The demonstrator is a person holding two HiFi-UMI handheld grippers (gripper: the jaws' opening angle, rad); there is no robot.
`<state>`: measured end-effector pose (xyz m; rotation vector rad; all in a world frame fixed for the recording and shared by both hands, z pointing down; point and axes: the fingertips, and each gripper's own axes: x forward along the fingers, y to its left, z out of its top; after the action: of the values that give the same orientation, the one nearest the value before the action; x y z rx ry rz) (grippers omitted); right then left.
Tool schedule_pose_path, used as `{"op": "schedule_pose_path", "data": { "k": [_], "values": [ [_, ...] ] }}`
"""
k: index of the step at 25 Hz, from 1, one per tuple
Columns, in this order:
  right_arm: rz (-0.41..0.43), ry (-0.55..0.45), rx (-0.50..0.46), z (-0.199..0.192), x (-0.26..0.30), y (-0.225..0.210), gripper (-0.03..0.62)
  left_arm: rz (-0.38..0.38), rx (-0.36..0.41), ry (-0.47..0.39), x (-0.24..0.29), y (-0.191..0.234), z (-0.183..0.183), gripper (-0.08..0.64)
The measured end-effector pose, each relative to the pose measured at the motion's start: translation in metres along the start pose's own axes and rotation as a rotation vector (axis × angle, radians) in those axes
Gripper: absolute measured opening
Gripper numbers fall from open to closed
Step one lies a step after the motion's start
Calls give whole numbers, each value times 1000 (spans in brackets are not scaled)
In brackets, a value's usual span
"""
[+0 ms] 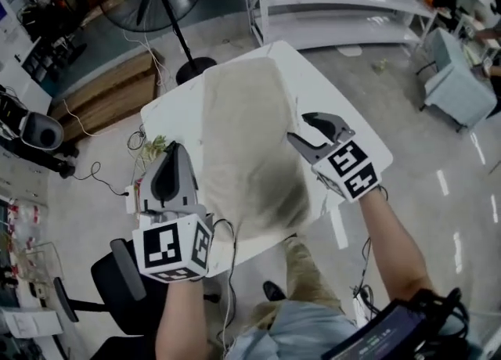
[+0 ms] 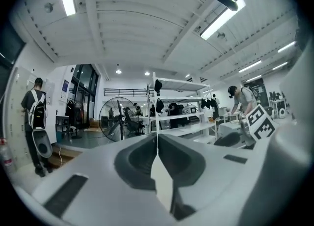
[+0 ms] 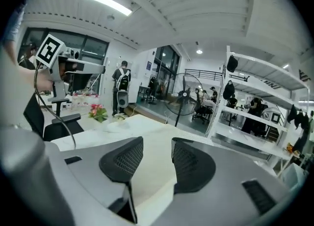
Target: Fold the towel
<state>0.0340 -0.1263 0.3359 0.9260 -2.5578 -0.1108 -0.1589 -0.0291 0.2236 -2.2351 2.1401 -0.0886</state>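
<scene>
table (image 1: pixel 333 108): white, 1 towel on it | towel (image 1: pixel 250 147): beige, spread flat along table's middle, between the 2 grippers | left gripper (image 1: pixel 175 149): above table beside towel's left edge, jaws closed together, nothing between them | right gripper (image 1: pixel 310 133): by towel's right edge, jaws apart, empty
</scene>
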Motion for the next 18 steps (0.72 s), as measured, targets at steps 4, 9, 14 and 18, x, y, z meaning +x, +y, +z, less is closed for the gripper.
{"op": "schedule_pose_path", "data": {
  "k": [4,9,14,18],
  "values": [
    [53,61,25,-58,-43,69,195,-42,21,91,-63,-16,-73,14],
    [167,131,-65,-132,-73,134,195,-183,21,239,-112,-37,-175,15],
    [277,171,-142,-178,-74,162,194,-193,6,294,-121,-34,-217,15],
    [351,211,-69,-194,-68,162,190,-252,28,316,-119,-43,-232,21]
  ]
}}
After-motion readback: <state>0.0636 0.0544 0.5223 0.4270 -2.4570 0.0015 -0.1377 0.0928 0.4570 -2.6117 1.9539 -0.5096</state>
